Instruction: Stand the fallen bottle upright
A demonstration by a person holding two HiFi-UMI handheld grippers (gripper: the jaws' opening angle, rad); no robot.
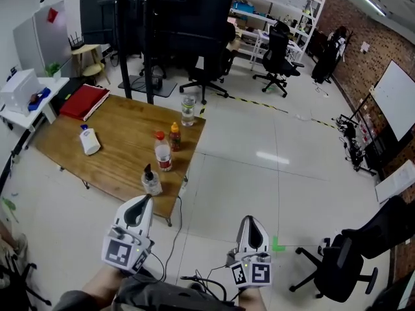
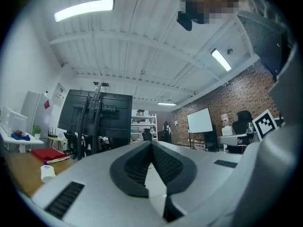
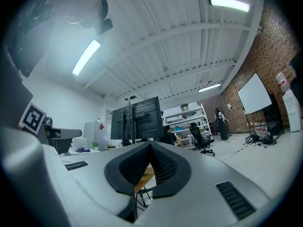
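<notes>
Both grippers hang low in the head view, left gripper (image 1: 144,201) and right gripper (image 1: 250,220), short of the wooden worktop (image 1: 123,135); I judge the approach is in hand. The white bottle (image 1: 89,140) lies on its side, apart from the upright bottles (image 1: 163,154); its contents are hidden, while the clear bottle (image 1: 188,109) seems to hold clear liquid.

Left gripper view: jaws closed on nothing, the white bottle (image 2: 47,172) low at left.

Right gripper view: jaws together, empty. Next, one gripper likely needs its jaws opened to reach the white bottle.

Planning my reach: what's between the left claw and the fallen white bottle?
Head view: only bare tabletop between the left claw and the white bottle; the pump bottle stands beside that line.
</notes>
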